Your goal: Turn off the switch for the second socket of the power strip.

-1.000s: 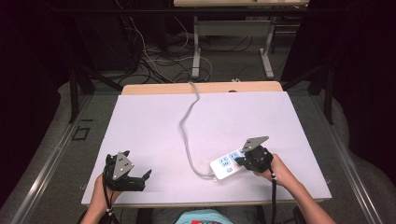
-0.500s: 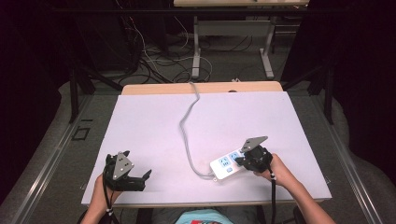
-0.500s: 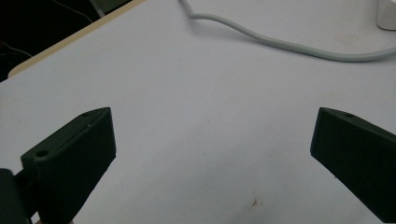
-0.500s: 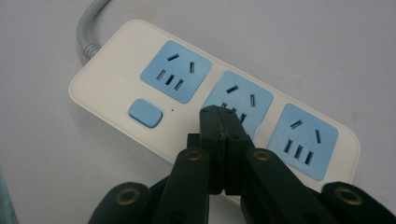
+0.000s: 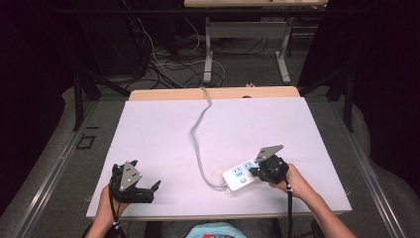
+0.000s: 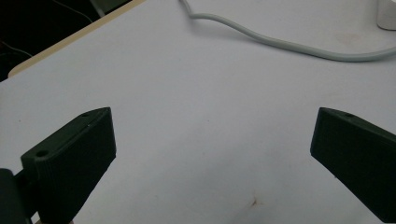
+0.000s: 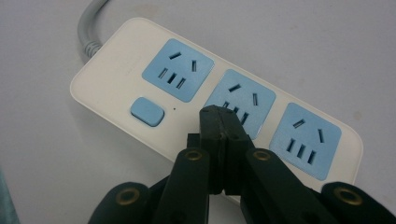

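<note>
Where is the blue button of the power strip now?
In the right gripper view, the blue button sits at the power strip's cable end, left of the shut right gripper.

Dim room, grey floor (image 5: 59,148), tangled cables (image 5: 158,54) beneath a far desk (image 5: 247,29).

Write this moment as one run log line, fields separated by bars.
left claw: open, empty | right claw: shut, tips over power strip | strip cable: trails to far table edge

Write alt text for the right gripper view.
The right claw, jaws shut together, hovers over the middle socket of a white power strip with three blue sockets and a blue button. Its grey cord leaves at top left.
</note>
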`<state>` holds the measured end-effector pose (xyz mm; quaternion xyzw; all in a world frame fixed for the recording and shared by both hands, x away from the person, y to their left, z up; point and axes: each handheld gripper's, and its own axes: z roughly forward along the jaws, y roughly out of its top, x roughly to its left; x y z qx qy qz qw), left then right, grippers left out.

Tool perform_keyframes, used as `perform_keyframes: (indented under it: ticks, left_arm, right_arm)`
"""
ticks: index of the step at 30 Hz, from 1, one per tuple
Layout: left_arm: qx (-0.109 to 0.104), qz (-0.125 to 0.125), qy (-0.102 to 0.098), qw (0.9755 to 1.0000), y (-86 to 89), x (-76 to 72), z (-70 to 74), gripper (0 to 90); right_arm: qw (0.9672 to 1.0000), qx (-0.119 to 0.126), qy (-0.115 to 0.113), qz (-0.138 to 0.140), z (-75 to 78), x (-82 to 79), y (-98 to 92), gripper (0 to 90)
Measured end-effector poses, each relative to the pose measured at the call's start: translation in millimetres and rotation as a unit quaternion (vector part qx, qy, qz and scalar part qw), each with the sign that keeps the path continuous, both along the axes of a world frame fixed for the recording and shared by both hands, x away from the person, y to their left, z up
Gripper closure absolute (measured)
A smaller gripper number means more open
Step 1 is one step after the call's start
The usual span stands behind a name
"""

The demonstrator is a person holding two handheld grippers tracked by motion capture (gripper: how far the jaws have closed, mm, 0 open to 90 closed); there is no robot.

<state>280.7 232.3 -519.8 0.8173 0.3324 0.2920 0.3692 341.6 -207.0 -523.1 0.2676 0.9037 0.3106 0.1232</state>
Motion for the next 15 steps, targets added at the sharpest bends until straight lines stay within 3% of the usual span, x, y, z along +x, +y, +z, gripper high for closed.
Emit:
perform_keyframes:
  ticks: [15]
  left_arm:
    - [-0.001,0.0,0.002,1.0,-0.3,-0.2,-0.2,0.0]
  right_arm:
    - [1.0,0.001,0.001,-0.004,0.0,-0.9,-0.1,90.0]
